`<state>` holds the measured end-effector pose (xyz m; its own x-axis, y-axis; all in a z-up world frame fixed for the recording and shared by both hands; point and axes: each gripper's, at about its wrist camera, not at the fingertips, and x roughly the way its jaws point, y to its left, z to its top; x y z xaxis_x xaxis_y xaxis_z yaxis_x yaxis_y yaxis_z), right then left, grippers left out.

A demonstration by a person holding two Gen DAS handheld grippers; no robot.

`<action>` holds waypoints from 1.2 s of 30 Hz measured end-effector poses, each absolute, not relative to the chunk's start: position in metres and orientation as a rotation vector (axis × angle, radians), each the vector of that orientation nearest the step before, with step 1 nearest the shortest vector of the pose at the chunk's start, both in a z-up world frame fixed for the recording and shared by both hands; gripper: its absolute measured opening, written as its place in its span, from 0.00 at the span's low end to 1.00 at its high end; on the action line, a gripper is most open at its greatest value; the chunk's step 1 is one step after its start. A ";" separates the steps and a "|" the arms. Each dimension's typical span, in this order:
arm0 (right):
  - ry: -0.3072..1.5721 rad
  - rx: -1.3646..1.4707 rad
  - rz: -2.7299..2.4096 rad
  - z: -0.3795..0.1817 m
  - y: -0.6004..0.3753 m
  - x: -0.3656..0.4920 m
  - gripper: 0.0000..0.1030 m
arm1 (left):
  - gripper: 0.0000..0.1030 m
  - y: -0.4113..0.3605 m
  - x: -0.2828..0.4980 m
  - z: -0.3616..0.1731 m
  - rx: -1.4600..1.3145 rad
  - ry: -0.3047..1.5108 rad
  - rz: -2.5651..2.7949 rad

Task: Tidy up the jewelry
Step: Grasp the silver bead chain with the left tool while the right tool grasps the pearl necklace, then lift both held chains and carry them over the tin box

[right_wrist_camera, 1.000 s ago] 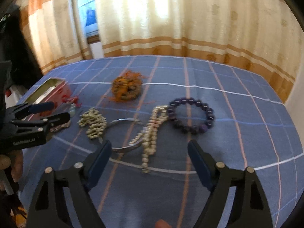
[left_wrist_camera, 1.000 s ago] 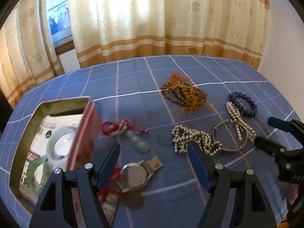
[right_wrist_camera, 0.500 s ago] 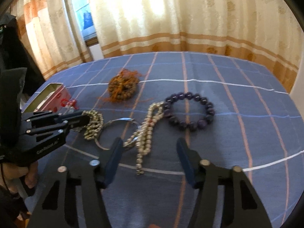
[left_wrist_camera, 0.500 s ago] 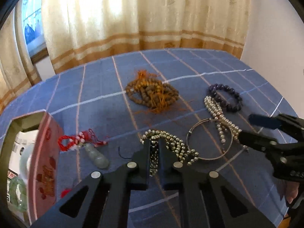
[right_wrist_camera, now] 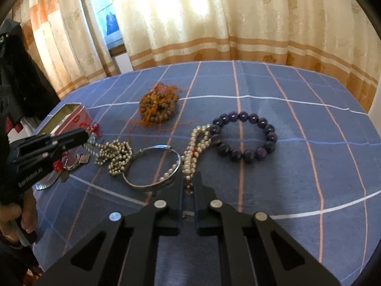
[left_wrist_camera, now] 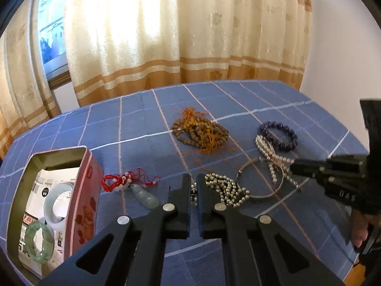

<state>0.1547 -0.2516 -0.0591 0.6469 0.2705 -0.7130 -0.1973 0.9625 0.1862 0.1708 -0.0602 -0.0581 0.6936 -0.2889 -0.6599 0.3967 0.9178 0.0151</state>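
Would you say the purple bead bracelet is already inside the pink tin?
No, the purple bead bracelet lies on the blue cloth, far from the pink tin.

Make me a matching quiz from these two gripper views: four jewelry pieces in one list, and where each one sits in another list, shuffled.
Column one:
1. green bangle
2. purple bead bracelet
3. brown bead necklace
4. silver bangle

Column two:
A. farthest back on the blue cloth, orange threads tangled in it
B. inside the red tin
C. lying on the cloth between the metal bead chain and the pearl strand
D. right of the pearl strand, touching its far end

Pairs: 1-B, 2-D, 3-A, 4-C
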 end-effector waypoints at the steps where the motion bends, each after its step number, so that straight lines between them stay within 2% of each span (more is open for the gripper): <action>1: 0.825 0.097 0.262 -0.059 -0.252 0.155 0.09 | 0.04 -0.061 0.170 -0.059 0.161 0.710 -0.373; 8: 0.814 0.068 0.228 -0.056 -0.256 0.152 0.09 | 0.07 -0.072 0.183 -0.071 0.133 0.795 -0.413; 10: 0.811 0.071 0.220 -0.055 -0.261 0.149 0.09 | 0.19 -0.076 0.186 -0.074 0.130 0.814 -0.410; 12: 0.805 0.082 0.212 -0.055 -0.268 0.147 0.09 | 0.39 -0.078 0.187 -0.077 0.132 0.823 -0.418; 15: 0.793 0.096 0.202 -0.053 -0.276 0.142 0.09 | 0.43 -0.081 0.193 -0.083 0.140 0.846 -0.406; 21: 0.751 0.115 0.205 -0.048 -0.280 0.137 0.09 | 0.43 -0.084 0.194 -0.086 0.141 0.837 -0.426; 22: 0.741 0.111 0.207 -0.047 -0.279 0.136 0.09 | 0.40 -0.086 0.194 -0.086 0.149 0.836 -0.430; 23: 0.729 0.107 0.211 -0.044 -0.277 0.135 0.09 | 0.16 -0.088 0.193 -0.086 0.162 0.831 -0.433; 26: 0.699 0.107 0.224 -0.035 -0.272 0.137 0.09 | 0.09 -0.089 0.188 -0.082 0.179 0.810 -0.429; 29: 0.668 0.106 0.228 -0.026 -0.271 0.135 0.09 | 0.06 -0.083 0.180 -0.071 0.169 0.770 -0.429; 36: 0.637 0.078 0.232 -0.012 -0.264 0.136 0.09 | 0.06 -0.071 0.165 -0.037 0.141 0.683 -0.438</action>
<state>0.1357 -0.2645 -0.0124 0.7791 0.2382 -0.5799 -0.1907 0.9712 0.1428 0.1650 -0.0715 -0.0367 0.6893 -0.3447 -0.6373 0.4355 0.9001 -0.0158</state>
